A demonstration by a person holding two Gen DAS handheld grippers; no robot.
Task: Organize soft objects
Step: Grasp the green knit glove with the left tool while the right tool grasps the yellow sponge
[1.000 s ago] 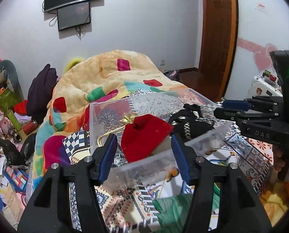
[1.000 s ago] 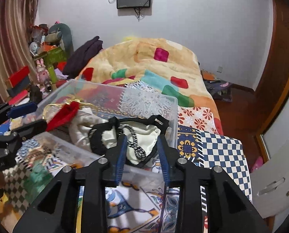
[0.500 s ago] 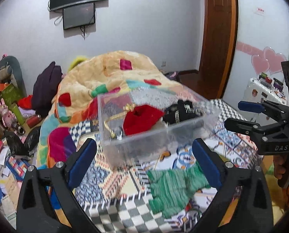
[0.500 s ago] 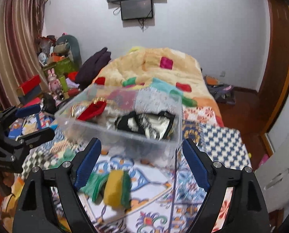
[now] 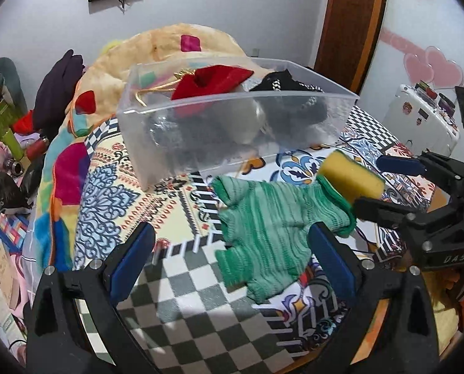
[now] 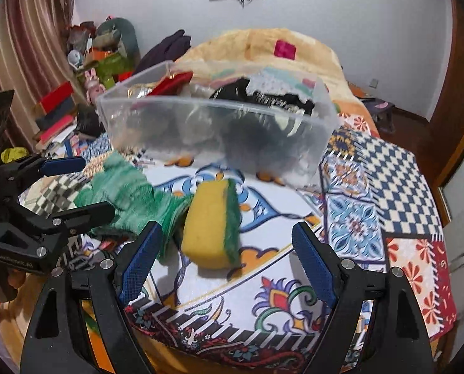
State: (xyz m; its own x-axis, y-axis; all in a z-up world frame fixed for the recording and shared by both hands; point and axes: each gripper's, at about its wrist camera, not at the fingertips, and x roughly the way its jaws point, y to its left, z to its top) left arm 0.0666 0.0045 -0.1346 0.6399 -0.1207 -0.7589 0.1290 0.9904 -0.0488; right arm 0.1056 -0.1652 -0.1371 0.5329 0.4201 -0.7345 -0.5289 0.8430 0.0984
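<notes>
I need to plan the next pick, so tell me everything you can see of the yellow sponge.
The sponge is a yellow foam block with a thin green scrubbing layer on one side. It looks soft and whole. It lies on the patterned bedspread, in front of the clear plastic box, touching the cuff of the green knitted glove. The right tool is open around it without touching it.

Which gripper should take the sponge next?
Right, probably. The right gripper is open, with the sponge lined up just ahead between its fingers; the left gripper faces the green knit cloth.
</notes>
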